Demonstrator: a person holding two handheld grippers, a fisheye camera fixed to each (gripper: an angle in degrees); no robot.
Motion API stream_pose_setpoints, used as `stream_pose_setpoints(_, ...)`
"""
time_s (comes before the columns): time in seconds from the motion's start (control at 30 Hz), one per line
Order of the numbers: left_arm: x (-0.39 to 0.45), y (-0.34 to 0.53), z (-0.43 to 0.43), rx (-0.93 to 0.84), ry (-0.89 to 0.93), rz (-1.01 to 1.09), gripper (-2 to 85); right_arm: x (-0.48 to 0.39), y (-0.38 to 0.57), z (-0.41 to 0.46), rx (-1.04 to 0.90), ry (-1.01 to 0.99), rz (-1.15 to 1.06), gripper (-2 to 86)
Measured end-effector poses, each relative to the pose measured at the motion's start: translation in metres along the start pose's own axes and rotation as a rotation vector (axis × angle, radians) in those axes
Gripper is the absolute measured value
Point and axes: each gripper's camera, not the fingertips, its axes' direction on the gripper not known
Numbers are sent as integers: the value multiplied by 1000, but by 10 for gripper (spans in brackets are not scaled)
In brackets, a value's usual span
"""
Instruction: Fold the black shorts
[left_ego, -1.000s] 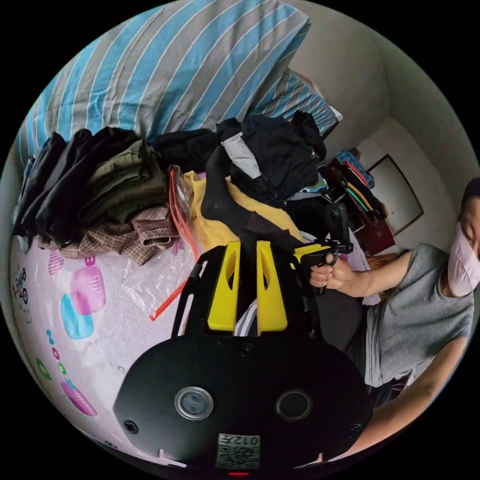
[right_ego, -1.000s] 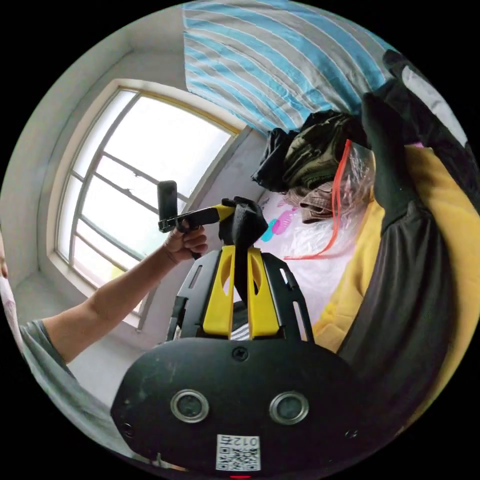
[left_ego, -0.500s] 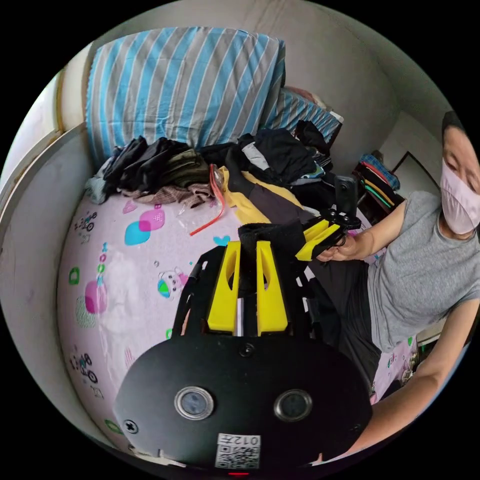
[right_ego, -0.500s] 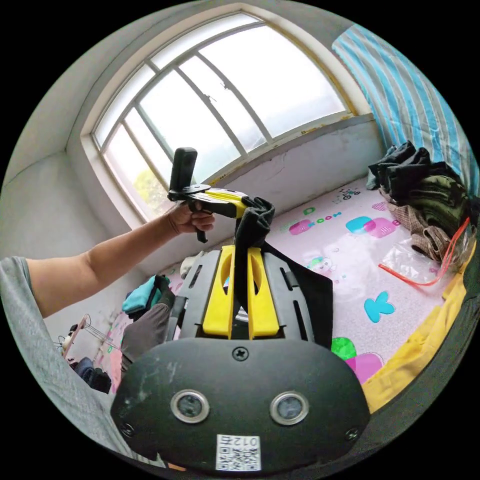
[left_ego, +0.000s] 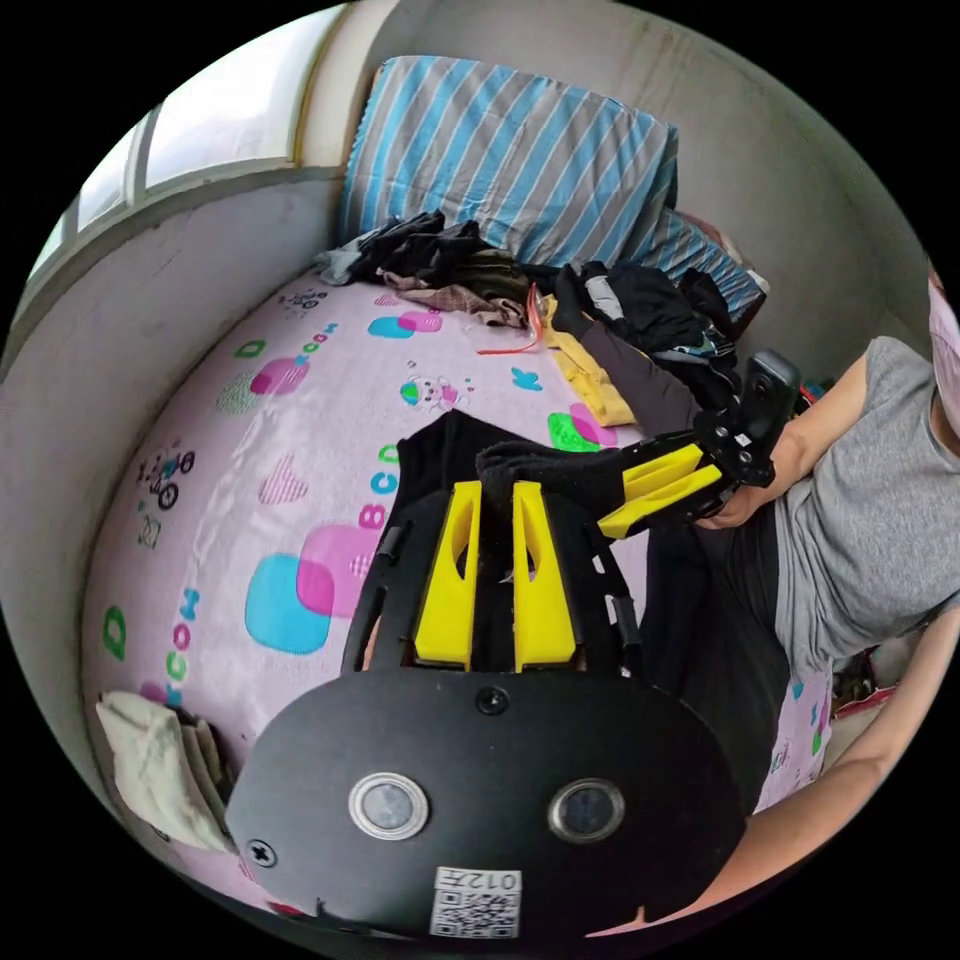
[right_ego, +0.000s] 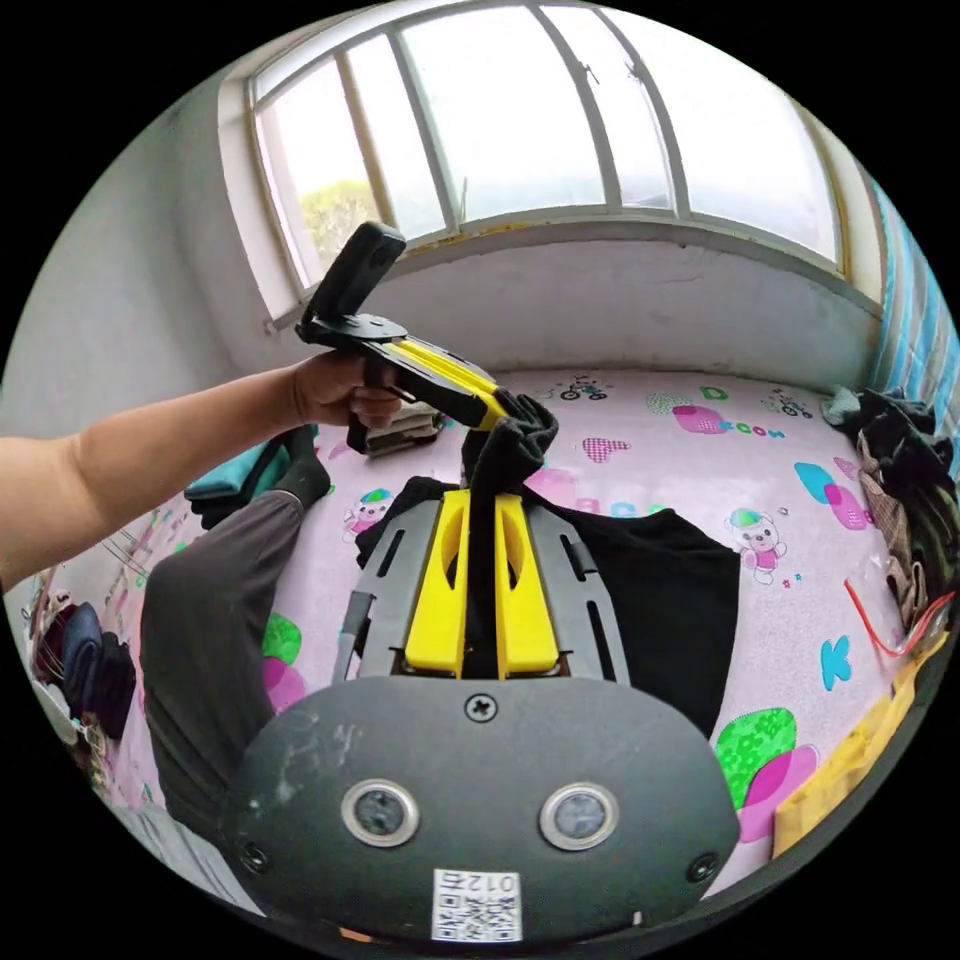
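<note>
both tools are pinching the black shorts (right_ego: 650, 590) by a bunched edge. left tool (left_ego: 497, 500) grips it mid-frame in the left gripper view, with the right tool (left_ego: 615, 490) clamped just beside it. the rest of the shorts hangs down onto the pink bed sheet (right_ego: 700, 450), right of centre in the right gripper view. clothes pile (left_ego: 440, 260) sits upper middle.
</note>
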Motion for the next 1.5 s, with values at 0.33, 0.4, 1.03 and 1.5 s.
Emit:
stream_pose_setpoints(0.33, -14, 102, -78, -117, -125, -249, 29, -93, 27, 163, -179, 104, -257, 52)
stream_pose_setpoints(0.4, -15, 121, -100, -111, -196, -361, 24, -106, 37, 198, -261, 120, -326, 63)
stream_pose_setpoints(1.03, 74, 98, -154, -90, -218, -936, 79, 173, 76, 78, -248, 145, 114, 61)
stream_pose_setpoints(1.5, 92, 84, -147, -174, -409, -1028, 24, 376, 96, 19, -280, 50, 606, 72)
